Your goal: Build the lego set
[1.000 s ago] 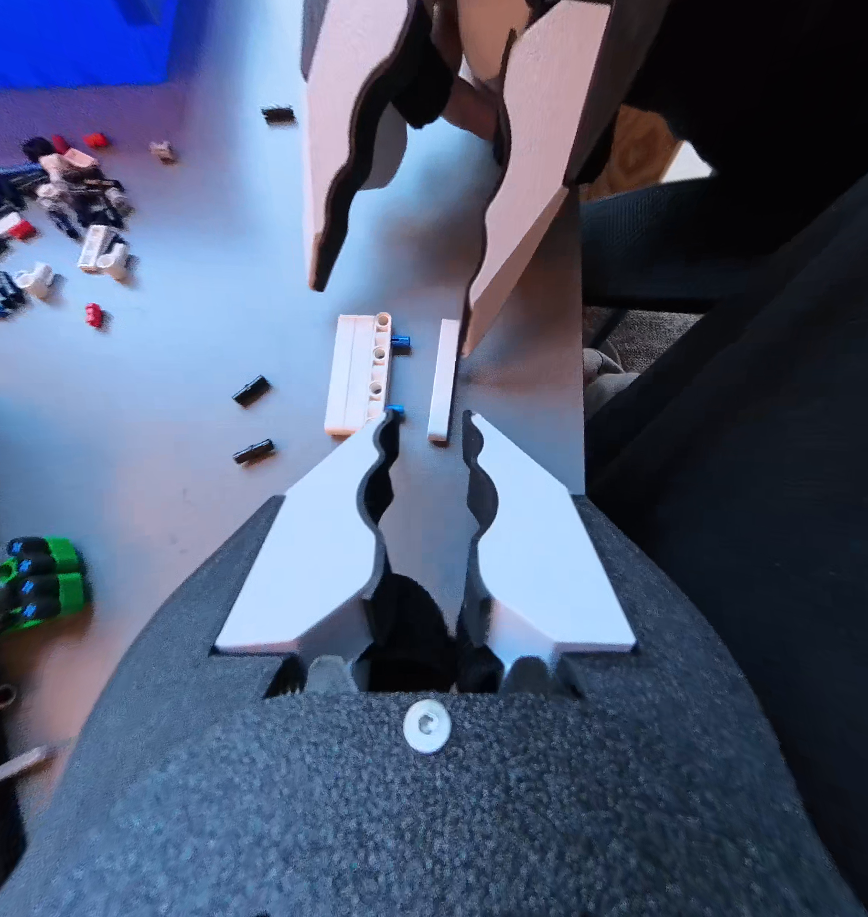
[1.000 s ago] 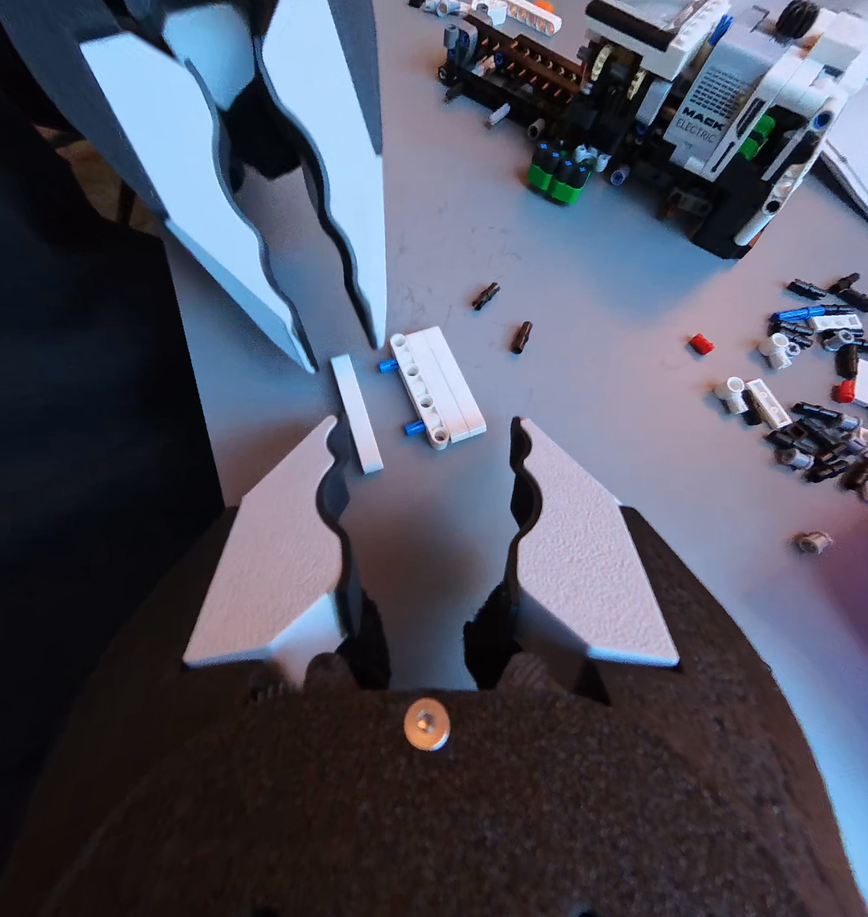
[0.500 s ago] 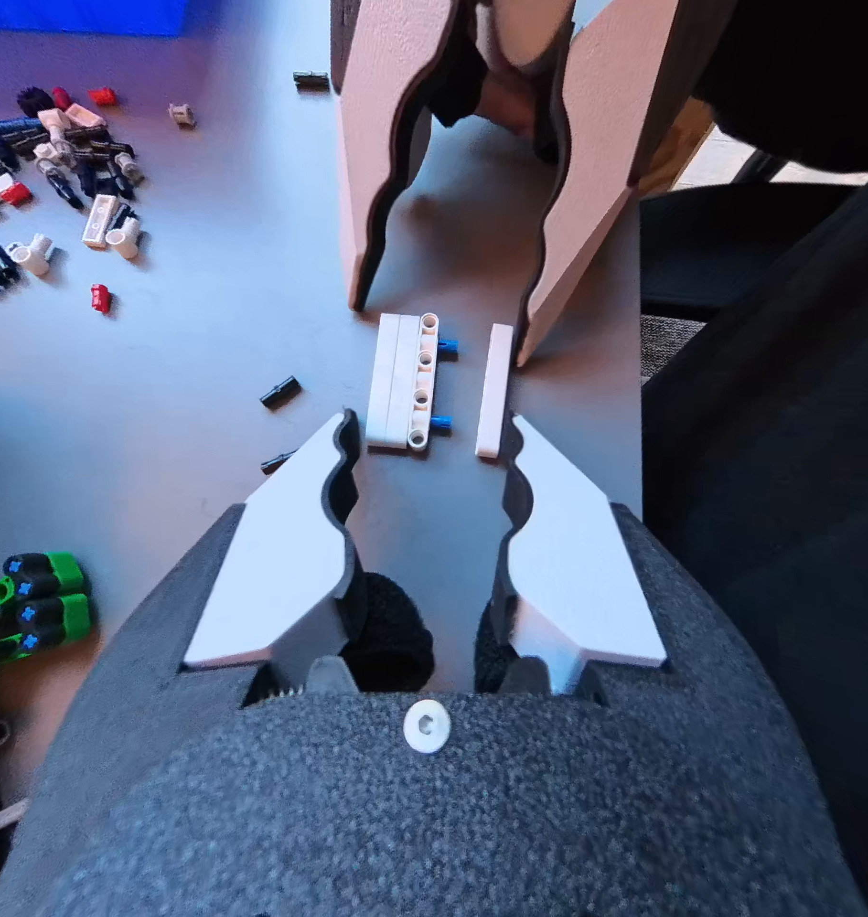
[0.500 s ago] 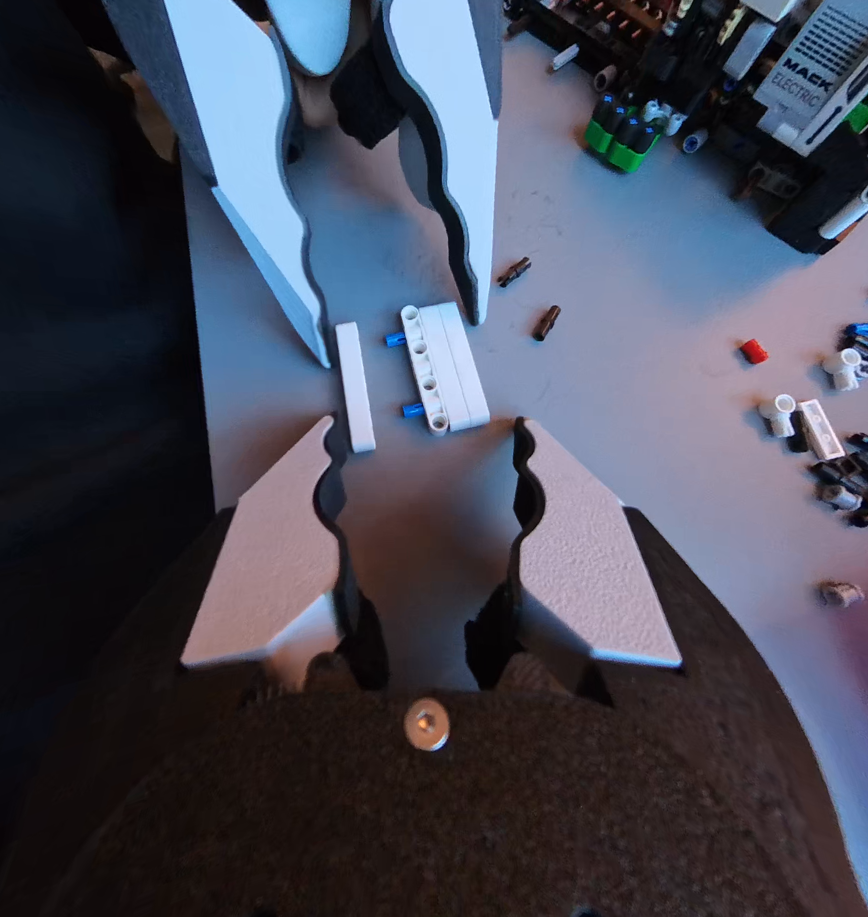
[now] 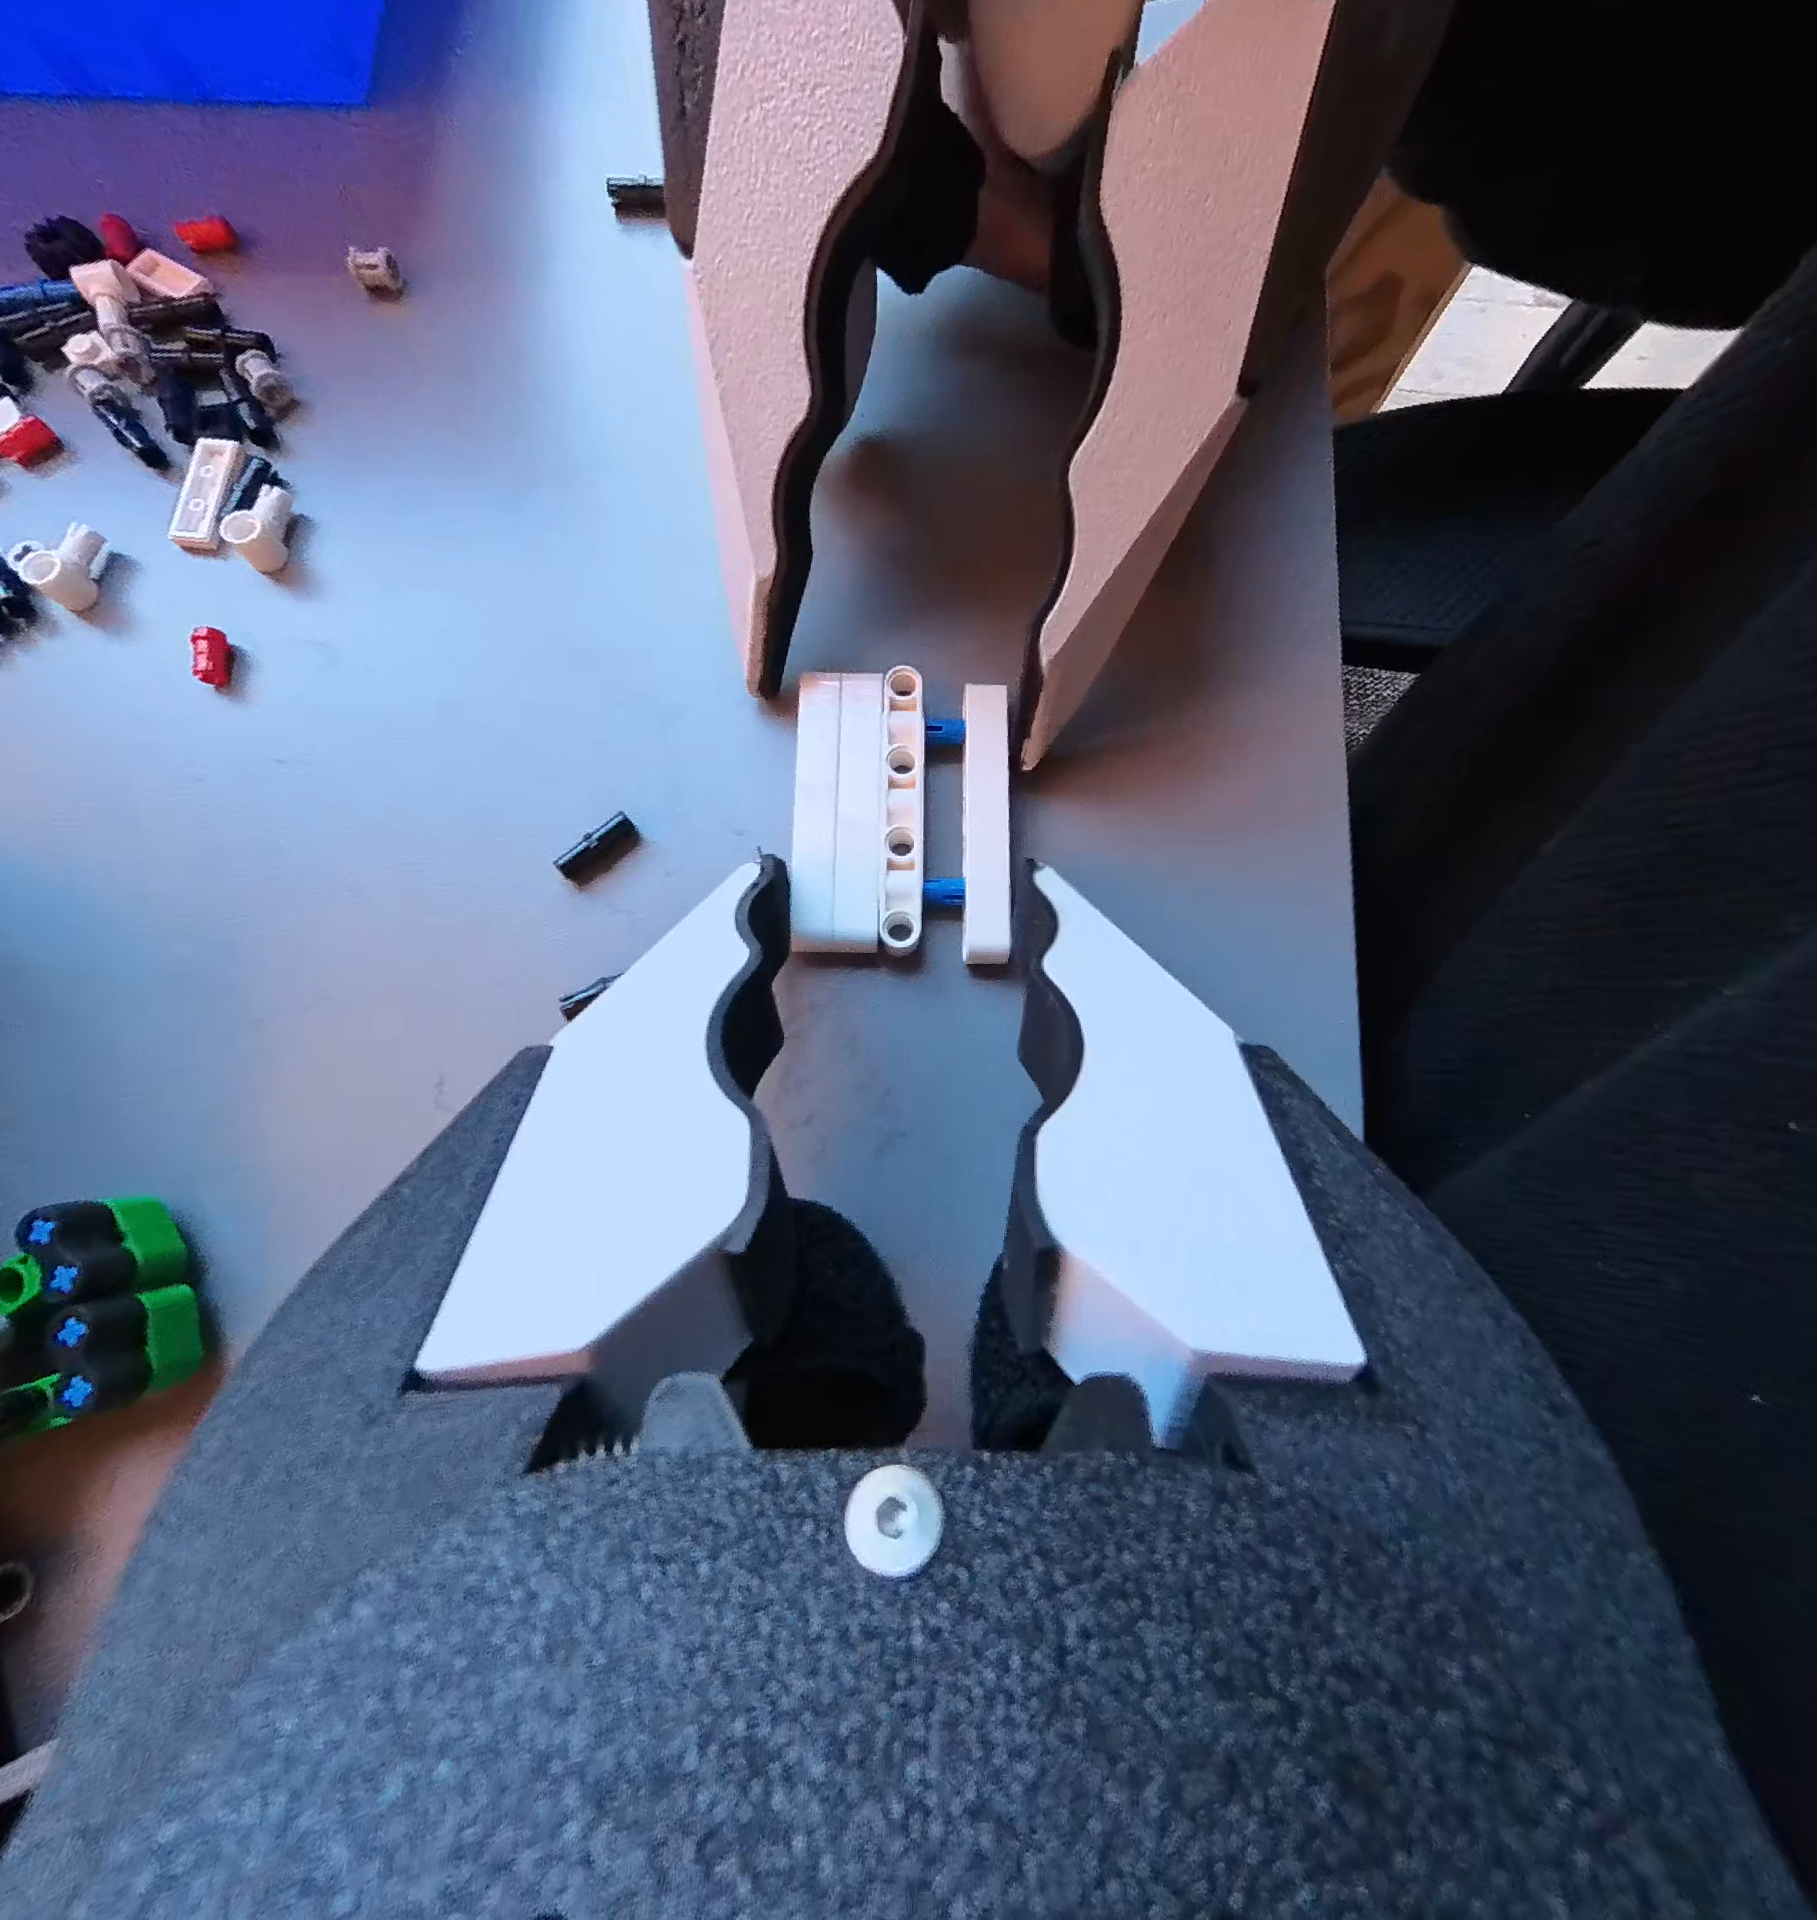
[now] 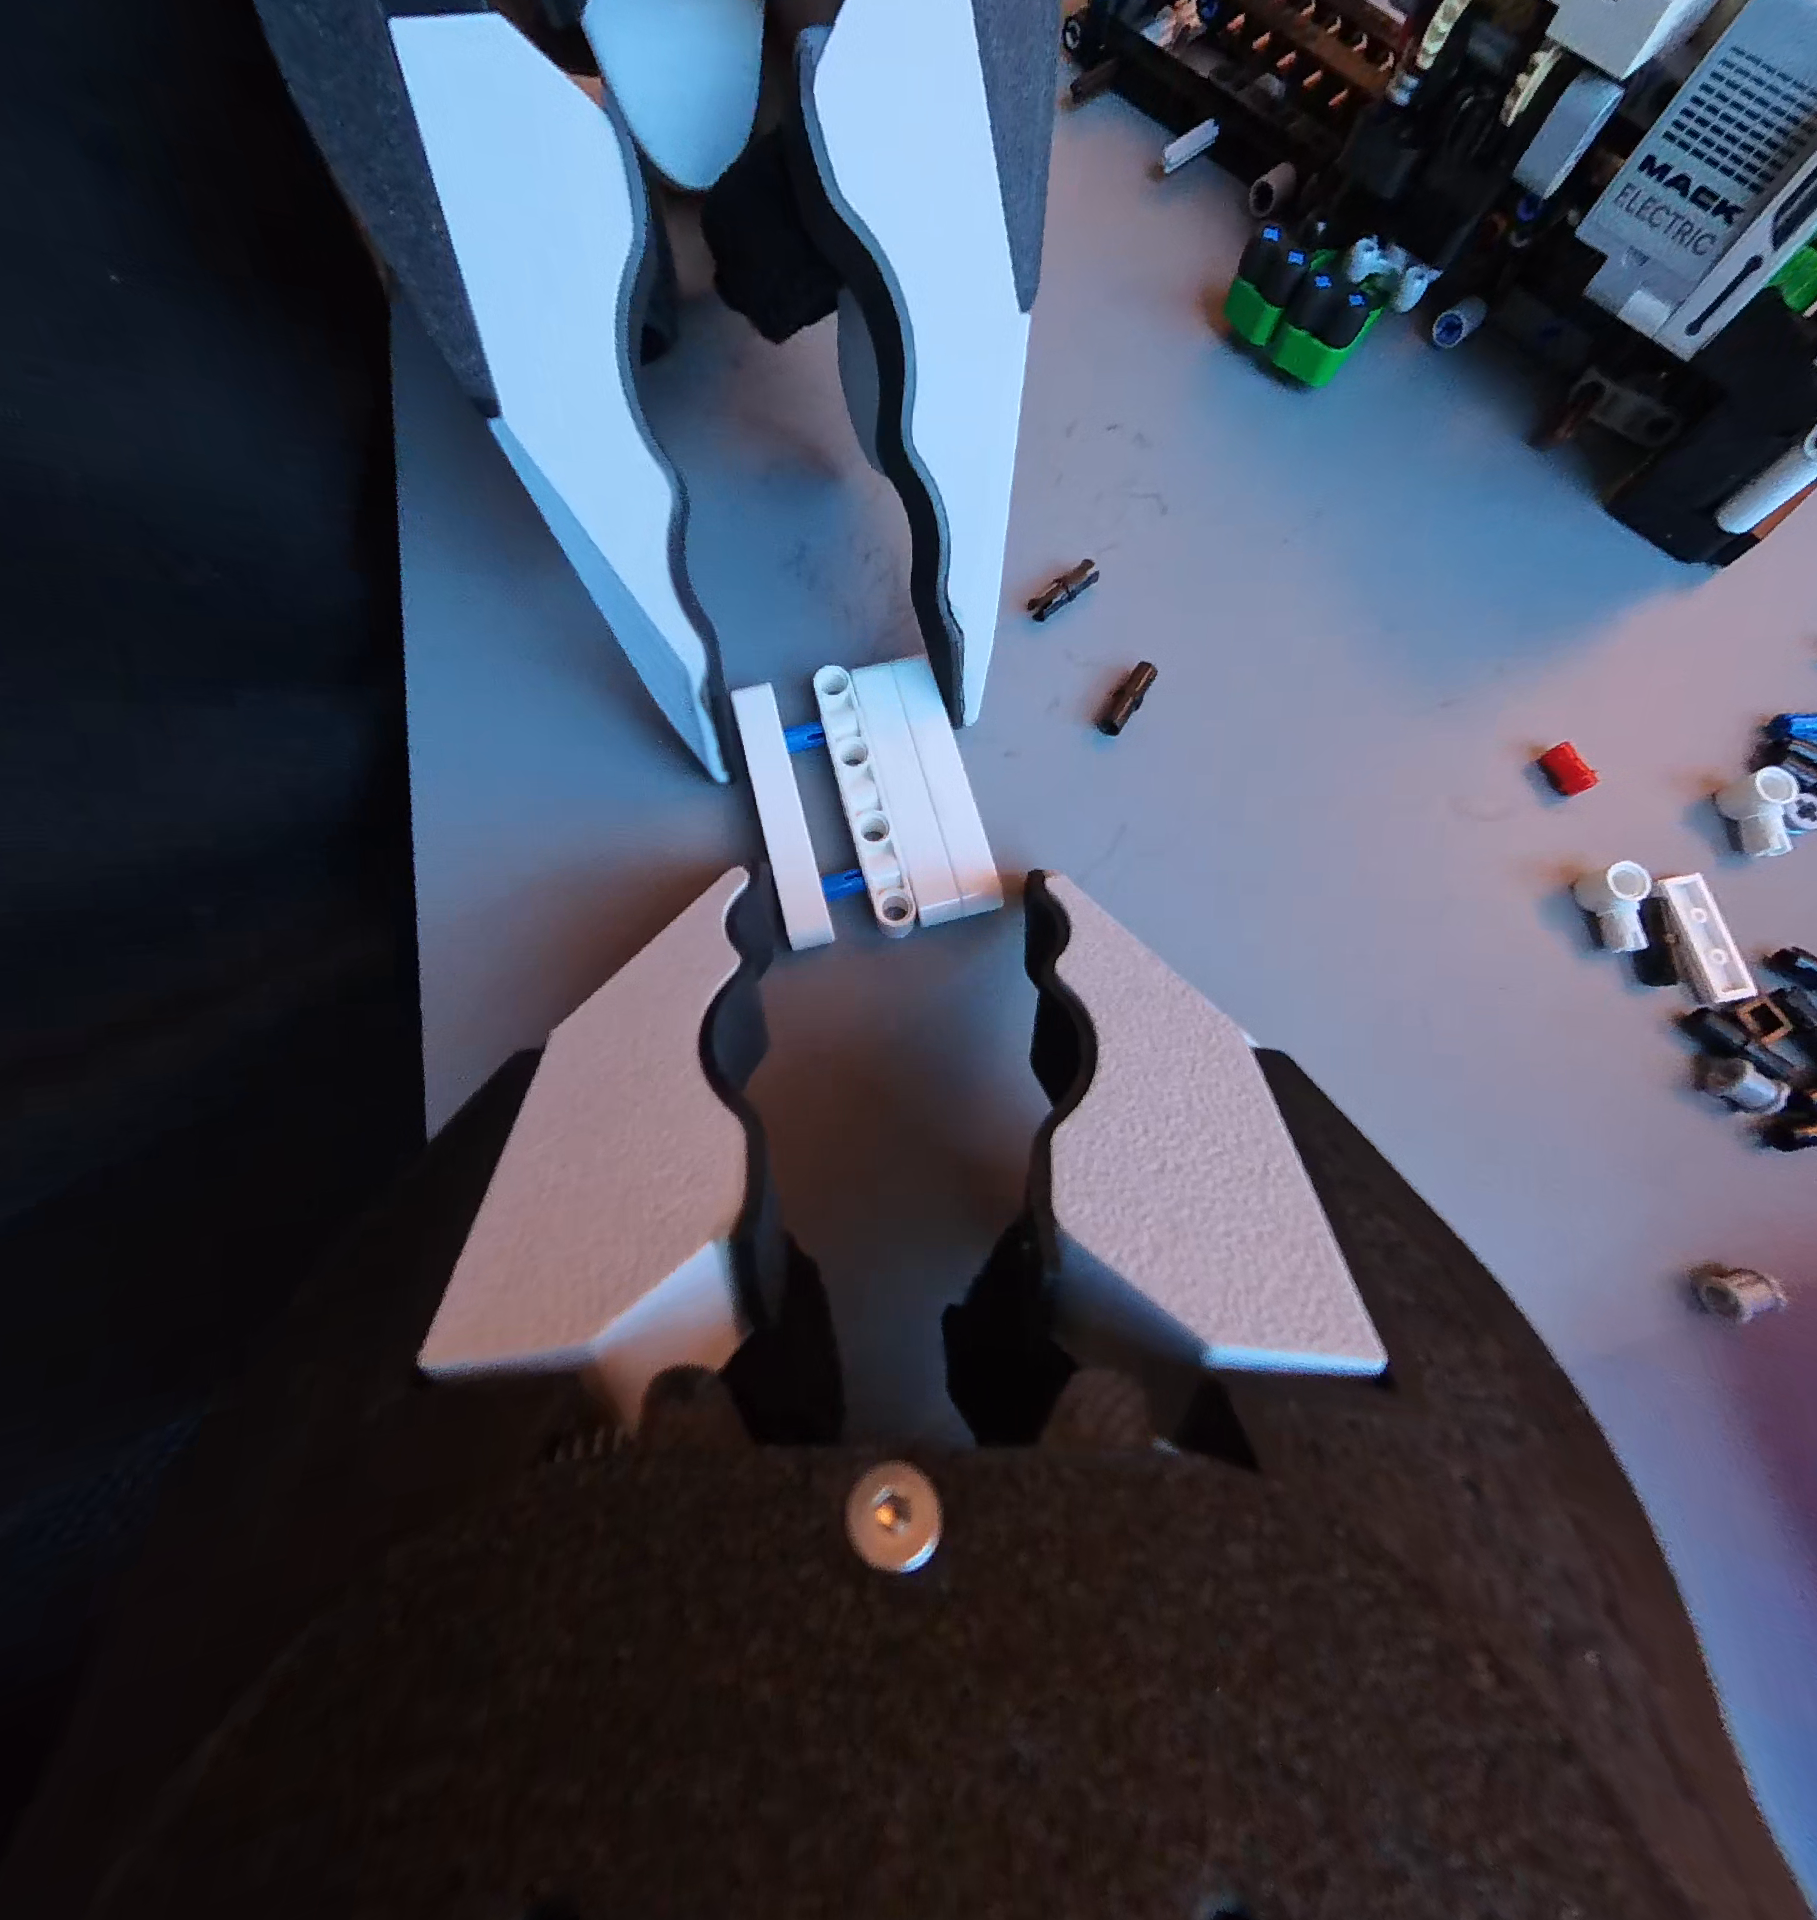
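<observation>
A white beam assembly (image 5: 852,810) lies flat on the grey table (image 5: 416,831), with two blue pins (image 5: 943,886) sticking out of its side. A narrow white beam (image 5: 987,821) lies parallel to it, at the pin tips. My left gripper (image 5: 902,873) is open, its fingertips flanking the near ends of both pieces. My right gripper (image 5: 896,722) faces it, open, flanking the far ends. In the right wrist view the right gripper (image 6: 888,881) straddles the assembly (image 6: 909,800) and the narrow beam (image 6: 790,821), with the left gripper (image 6: 842,743) opposite.
Two black pins (image 6: 1127,696) lie beside the assembly. A pile of loose small parts (image 5: 125,343) and a green-and-black piece (image 5: 104,1299) lie to the left. A partly built truck model (image 6: 1662,208) stands at the back. The table edge (image 5: 1340,727) and a dark chair are close by. My two grippers' fingertips are within a few centimetres of each other. The partly built truck model (image 6: 1662,208) is about equally far from each gripper, around 15 cm.
Both grippers have closed in on the two white pieces from opposite ends. My left gripper has opened wider. The narrow beam now lies closer to the assembly, at the blue pins.
</observation>
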{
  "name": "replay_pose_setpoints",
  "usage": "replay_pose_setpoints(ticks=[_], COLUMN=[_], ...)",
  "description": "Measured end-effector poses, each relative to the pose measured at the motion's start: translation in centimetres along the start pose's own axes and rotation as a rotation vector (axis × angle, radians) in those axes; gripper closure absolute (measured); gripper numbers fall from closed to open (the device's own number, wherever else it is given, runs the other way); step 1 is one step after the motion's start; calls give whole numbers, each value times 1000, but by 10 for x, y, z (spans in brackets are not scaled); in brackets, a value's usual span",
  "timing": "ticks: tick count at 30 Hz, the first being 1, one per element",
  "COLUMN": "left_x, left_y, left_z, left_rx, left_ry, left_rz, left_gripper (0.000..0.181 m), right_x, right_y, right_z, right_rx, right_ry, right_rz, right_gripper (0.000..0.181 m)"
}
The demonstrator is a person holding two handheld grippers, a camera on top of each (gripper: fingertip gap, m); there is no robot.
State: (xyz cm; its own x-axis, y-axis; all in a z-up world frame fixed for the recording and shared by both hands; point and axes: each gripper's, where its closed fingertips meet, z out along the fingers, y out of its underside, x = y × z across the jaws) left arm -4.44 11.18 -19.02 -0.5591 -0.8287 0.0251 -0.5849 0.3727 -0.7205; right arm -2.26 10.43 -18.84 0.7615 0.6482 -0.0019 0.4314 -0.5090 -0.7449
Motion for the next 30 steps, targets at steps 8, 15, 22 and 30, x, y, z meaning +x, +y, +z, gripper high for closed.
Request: replay_pose_setpoints(ticks=[8, 15, 22, 30], left_x=[-2, -2, -2, -1], left_y=[-1, -2, -2, -1], left_z=[1, 2, 2, 1], left_rx=[-1, -2, -1, 5], left_ry=[-2, -5, -8, -1], left_rz=[3, 0, -3, 0], left_gripper=[141, 141, 141, 141], right_x=[-2, -2, -2, -2], right_y=[0, -1, -2, -1], right_z=[-1, -1, 0, 0], right_rx=[6, 8, 8, 7], right_ry=[-27, -45, -47, -31], right_rz=[7, 17, 31, 11], right_gripper=[139, 140, 140, 139])
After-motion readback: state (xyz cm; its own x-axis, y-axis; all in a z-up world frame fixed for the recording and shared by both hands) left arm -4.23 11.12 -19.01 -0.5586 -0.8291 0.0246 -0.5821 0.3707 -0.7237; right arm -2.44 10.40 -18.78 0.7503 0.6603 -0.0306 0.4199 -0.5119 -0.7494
